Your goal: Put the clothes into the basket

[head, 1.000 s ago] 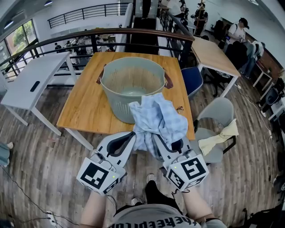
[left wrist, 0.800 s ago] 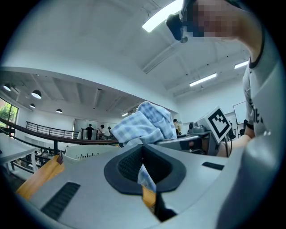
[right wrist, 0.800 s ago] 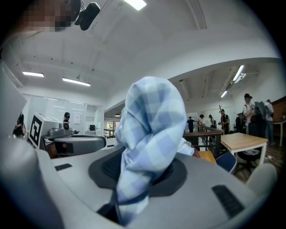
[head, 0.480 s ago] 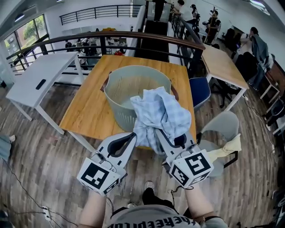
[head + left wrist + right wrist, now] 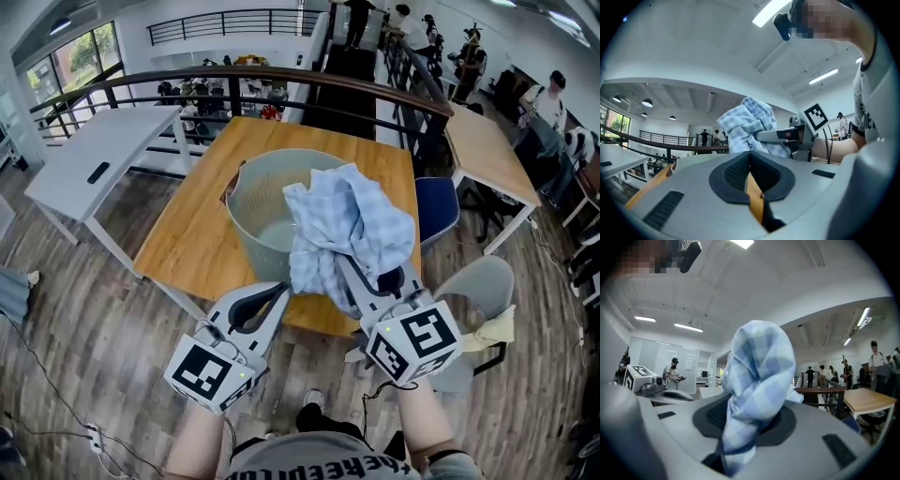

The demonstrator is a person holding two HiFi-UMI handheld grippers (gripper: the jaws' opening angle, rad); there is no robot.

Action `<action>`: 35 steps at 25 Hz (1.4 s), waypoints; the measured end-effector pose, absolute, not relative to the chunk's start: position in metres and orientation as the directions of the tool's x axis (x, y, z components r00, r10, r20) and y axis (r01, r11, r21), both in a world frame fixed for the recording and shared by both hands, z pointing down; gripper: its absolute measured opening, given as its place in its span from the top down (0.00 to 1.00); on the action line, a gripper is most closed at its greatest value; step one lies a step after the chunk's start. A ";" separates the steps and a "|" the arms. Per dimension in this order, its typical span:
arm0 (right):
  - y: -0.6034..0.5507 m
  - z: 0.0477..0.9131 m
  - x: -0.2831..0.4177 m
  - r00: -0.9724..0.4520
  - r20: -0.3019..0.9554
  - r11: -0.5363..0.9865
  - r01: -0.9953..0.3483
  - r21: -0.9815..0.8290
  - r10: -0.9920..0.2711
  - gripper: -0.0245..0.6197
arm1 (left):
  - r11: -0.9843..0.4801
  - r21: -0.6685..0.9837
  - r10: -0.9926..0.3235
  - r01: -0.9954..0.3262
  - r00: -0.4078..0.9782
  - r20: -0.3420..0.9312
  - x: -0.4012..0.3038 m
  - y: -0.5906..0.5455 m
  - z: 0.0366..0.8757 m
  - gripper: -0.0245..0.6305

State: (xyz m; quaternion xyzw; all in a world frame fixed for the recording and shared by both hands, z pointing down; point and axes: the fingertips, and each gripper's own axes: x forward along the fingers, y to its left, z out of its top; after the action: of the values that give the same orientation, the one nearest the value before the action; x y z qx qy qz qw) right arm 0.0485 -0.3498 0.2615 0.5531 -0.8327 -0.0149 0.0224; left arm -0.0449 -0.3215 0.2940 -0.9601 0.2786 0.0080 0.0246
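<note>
Over the near rim of the basket (image 5: pixel 246 202), our right gripper (image 5: pixel 347 270) clamps the cloth (image 5: pixel 349 223); beside it our left gripper (image 5: pixel 278 292) has its 2 jaws closed, empty.

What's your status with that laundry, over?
Right gripper clamped on blue checked cloth, raised by the basket. Left gripper shut, empty. Nothing blocking the basket.

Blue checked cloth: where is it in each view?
Head view: centre, cloth over the basket's near rim, in the right tongs.
Left gripper view: centre, above the left tongs.
Right gripper view: centre, clamped between the right tongs.
Shared landmark: the brown handrail.
</note>
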 end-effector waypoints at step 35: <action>-0.491 0.278 0.072 -0.510 0.144 0.517 -0.856 0.017 -0.848 0.64 | -0.726 -0.027 -0.688 -0.688 0.726 0.010 -0.019 -0.406 0.289 0.94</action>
State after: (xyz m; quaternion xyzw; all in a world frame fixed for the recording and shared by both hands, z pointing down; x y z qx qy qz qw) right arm 0.0724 -0.4907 0.2780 0.4905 -0.8684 0.0281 0.0670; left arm -0.0188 -0.4063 0.2889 -0.9288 0.3702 -0.0096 0.0109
